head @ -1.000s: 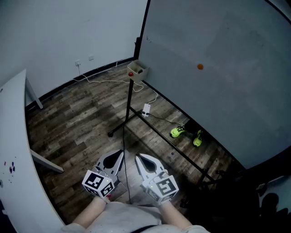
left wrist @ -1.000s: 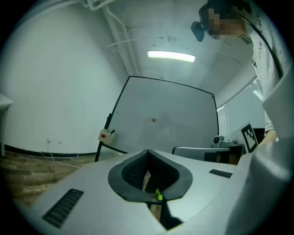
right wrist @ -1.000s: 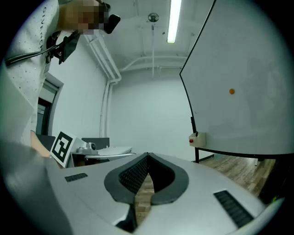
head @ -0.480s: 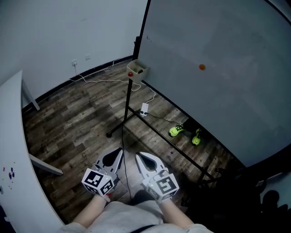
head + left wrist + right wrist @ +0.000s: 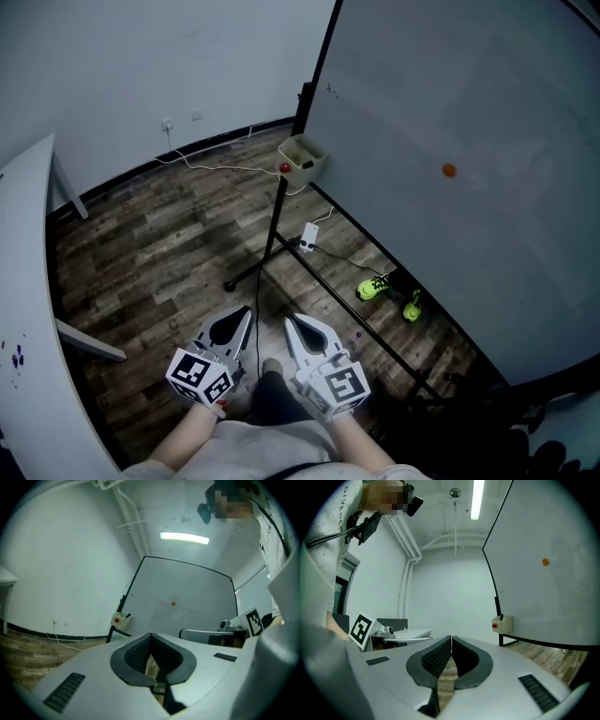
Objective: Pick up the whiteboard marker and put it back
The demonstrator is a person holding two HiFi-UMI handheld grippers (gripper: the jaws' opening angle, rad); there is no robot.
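Head view: left gripper and right gripper, both clenched empty, over the wooden floor, well apart from the whiteboard; left gripper view: tips meeting; right gripper view: apparent whiteboard marker standing in the beige box at the board's corner.

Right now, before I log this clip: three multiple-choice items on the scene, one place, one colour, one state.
1. Where is the beige box? A on a chair; B at the whiteboard's lower corner; C on a shelf.
2. What colour is the small round dot on the whiteboard? A orange; B blue; C black.
3. How is the right gripper? A shut, empty; B open; C shut on a marker.
Answers: B, it sits at the board's bottom corner; A, it shows orange; A, its pads meet with nothing between.
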